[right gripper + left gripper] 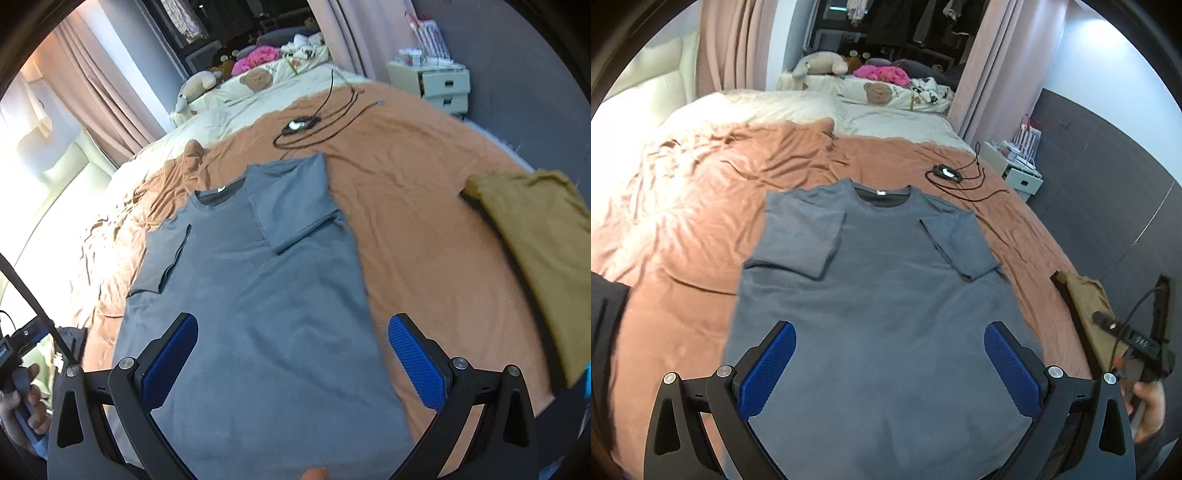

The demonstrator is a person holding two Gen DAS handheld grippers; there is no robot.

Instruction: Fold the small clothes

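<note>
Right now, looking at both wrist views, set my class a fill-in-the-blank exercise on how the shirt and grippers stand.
1. The grey T-shirt lies flat on the ____ bedsheet.
2. Both of its sleeves are folded ____ over the body.
3. The left gripper and right gripper are both ____, holding nothing.
4. The mustard garment lies to the shirt's ____.

Missing words: orange; inward; open; right

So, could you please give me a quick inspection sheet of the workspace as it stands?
Surface: bed with rumpled orange sheet.
Job's things: grey T-shirt lying flat, front up, both sleeves folded inward; folded mustard garment to its right.
Clutter: small black device beyond the collar.
Grippers: left tongs and right tongs open above the shirt's lower half, holding nothing.
Cables: black cable looped around the device.
Surroundings: pink curtains, white drawer unit, stuffed toys on bedding.
</note>
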